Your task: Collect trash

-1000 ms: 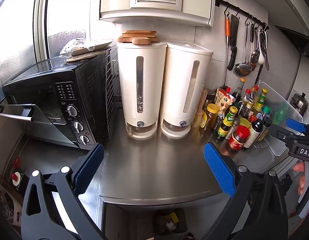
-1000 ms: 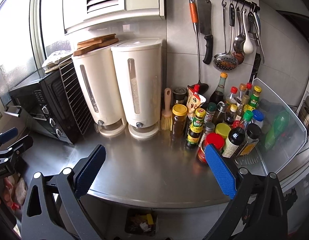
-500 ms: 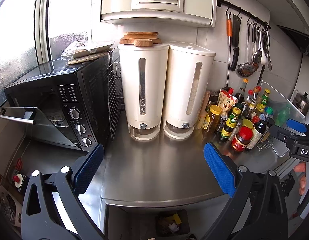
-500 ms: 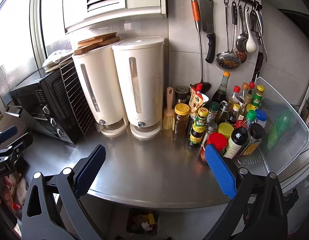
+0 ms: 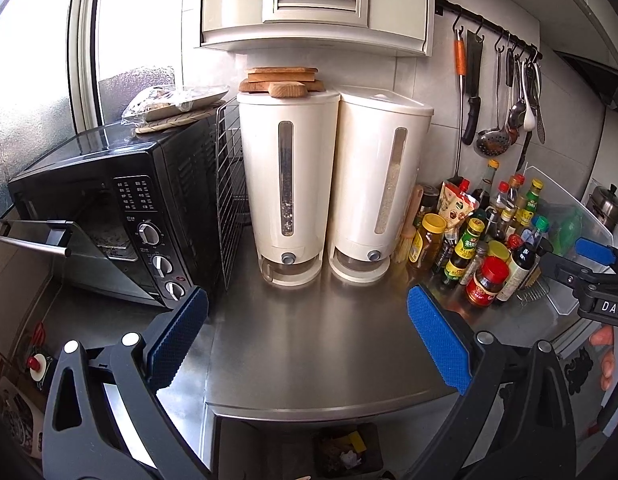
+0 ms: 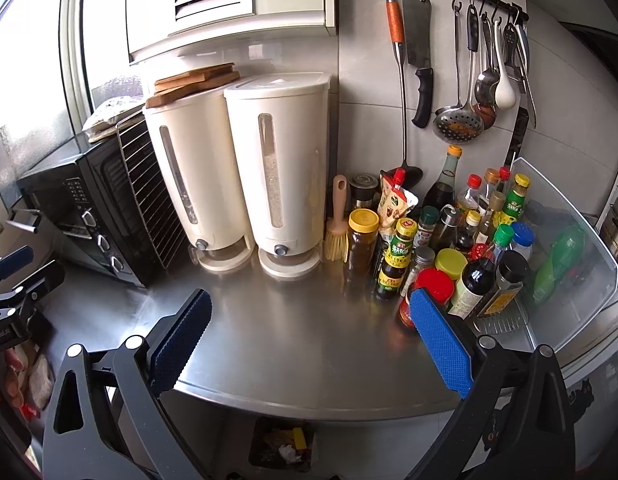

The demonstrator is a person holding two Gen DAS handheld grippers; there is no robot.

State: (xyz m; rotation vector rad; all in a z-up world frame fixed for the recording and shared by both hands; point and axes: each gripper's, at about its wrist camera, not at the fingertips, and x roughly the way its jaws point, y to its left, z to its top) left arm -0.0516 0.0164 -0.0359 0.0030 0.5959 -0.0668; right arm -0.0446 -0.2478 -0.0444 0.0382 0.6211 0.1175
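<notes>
Sitting below counter edge, trash bin [image 6: 280, 446] under open right tool [image 6: 309, 334].

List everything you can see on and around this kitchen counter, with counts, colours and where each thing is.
dispensers: two, cream, counter back
oven: one, black, left, door ajar
wire rack: one, leaning on oven
wooden boards: stacked atop left dispenser
bottles and jars: many, mixed colours, right
brush: one, beside right dispenser
utensils: several, hanging on rail
trash bin: one, dark, below counter
left gripper: open, blue pads
right gripper: open, blue pads
</notes>
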